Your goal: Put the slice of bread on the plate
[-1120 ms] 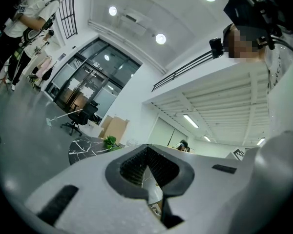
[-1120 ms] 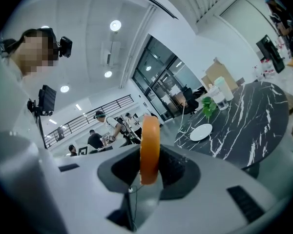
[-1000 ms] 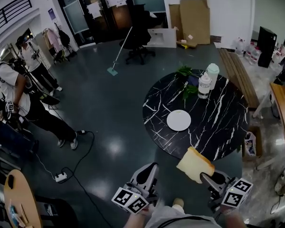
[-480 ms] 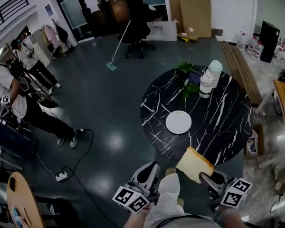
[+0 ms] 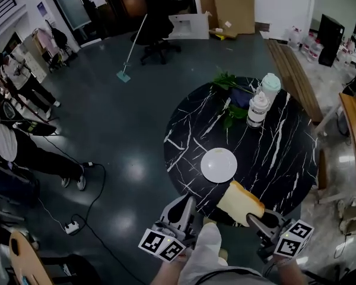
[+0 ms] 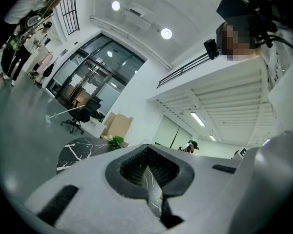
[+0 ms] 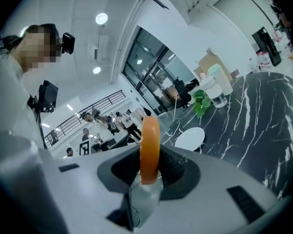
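Note:
My right gripper (image 5: pixel 253 219) is shut on a slice of bread (image 5: pixel 240 201) with a tan crust, and holds it above the near edge of the round black marble table (image 5: pixel 279 159). Just beyond the bread lies the white plate (image 5: pixel 219 165), with nothing on it. The right gripper view shows the bread (image 7: pixel 150 145) edge-on and upright between the jaws of the right gripper (image 7: pixel 147 172), with the plate (image 7: pixel 190 138) ahead. My left gripper (image 5: pixel 183 208) hangs over the floor at the table's near left rim. In its own view the left gripper (image 6: pixel 149 173) has its jaws together with nothing between them.
Two lidded jars (image 5: pixel 258 105) and a leafy green sprig (image 5: pixel 228 85) stand at the table's far side. An office chair (image 5: pixel 157 40) and a mop (image 5: pixel 130 46) are beyond. A person (image 5: pixel 24 147) stands at left, near a floor cable with a power strip (image 5: pixel 71 224). A wooden bench (image 5: pixel 293 76) runs at right.
Both grippers have come forward to the table. The bread, which hung over the floor short of the table, is now over its near edge, close to the plate.

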Motion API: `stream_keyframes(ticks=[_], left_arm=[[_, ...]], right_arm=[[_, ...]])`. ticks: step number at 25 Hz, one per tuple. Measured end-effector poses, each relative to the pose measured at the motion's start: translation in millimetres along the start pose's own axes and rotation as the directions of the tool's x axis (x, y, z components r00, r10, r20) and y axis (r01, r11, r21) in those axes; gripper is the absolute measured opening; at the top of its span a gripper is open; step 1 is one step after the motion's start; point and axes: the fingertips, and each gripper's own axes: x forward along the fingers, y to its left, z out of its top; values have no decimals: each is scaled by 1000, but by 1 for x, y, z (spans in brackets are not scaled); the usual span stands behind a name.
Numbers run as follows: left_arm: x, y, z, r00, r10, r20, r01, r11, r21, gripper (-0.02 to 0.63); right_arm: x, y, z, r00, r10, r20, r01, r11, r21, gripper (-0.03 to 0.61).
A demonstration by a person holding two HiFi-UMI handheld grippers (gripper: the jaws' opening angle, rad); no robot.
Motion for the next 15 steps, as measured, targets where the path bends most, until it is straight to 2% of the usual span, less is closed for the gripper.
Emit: stream_keyframes(ticks=[8,12,15], left_arm=[[58,58,4,1000,20,-15,-21,1000,-13,8],[77,88,3,998,54,-28,-54,998,-19,8],[87,106,0,997,70,-38,-71,997,-21,8]], right_arm=[[74,-40,21,999,14,-49,-11,998,61,91],[111,-59,28,998,18,-64,-9,990,144,91],[135,-76,28,996,22,-82,-2,971,237,91]])
